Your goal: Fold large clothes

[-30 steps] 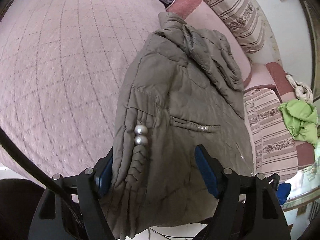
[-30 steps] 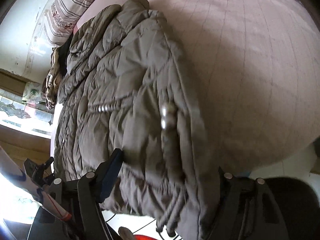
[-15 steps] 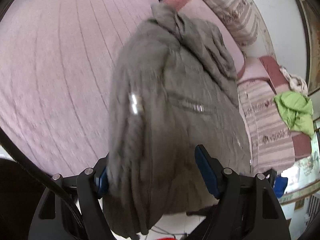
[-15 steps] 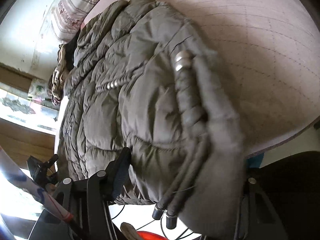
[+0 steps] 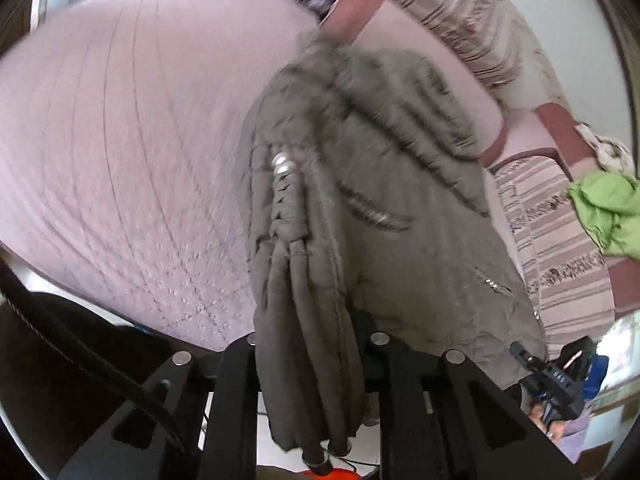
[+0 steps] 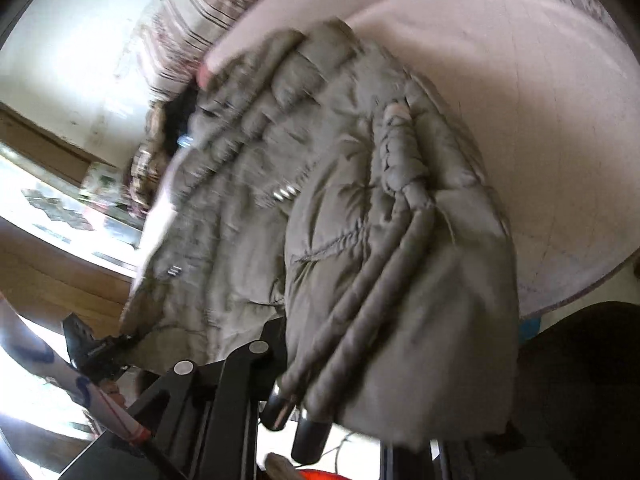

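Now that both sets of jaws, gaping a second ago, have pinched its near hem, left gripper (image 5: 308, 344) clenched and right gripper (image 6: 360, 364) closing, the puffy olive-grey quilted jacket (image 5: 380, 208) lifts off the pink quilted bedspread's (image 5: 120, 140) near edge, ready for folding forward.

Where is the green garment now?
In the left wrist view, the green garment lies at the far right edge, on the striped cushions, to the right of the grey jacket.
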Available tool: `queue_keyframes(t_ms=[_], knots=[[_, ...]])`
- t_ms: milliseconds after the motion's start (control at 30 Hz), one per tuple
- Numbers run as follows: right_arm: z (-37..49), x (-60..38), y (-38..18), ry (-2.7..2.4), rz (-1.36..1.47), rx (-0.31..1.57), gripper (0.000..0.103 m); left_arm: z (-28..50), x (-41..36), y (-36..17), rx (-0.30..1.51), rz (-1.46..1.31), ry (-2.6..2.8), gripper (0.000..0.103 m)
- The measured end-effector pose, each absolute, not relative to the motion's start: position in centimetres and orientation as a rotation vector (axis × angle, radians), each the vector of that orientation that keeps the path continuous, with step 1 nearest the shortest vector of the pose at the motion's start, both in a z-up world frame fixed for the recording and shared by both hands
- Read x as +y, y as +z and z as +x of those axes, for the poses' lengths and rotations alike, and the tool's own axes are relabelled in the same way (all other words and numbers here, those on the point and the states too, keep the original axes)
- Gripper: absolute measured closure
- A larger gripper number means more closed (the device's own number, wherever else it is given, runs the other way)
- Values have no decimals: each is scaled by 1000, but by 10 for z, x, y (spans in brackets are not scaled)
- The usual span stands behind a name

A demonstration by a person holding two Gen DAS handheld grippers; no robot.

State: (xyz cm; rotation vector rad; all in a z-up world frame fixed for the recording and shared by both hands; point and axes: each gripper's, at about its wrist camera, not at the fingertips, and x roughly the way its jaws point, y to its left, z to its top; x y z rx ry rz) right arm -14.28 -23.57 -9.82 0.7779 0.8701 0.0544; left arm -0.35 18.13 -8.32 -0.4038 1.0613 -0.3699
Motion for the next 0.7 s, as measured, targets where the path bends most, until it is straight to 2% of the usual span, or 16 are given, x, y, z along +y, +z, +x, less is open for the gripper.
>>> queue_keyframes(t_ms=[133, 267, 700], knots=[[-160, -229, -63, 101, 722, 828, 84, -21, 186, -56, 1005, -357, -384, 88], [-154, -225, -52, 110, 692, 841, 85, -7, 189, -50, 1017, -381, -366, 88], [-32, -249, 33, 60, 567, 666, 85, 103, 128, 43, 760, -156, -241, 88]])
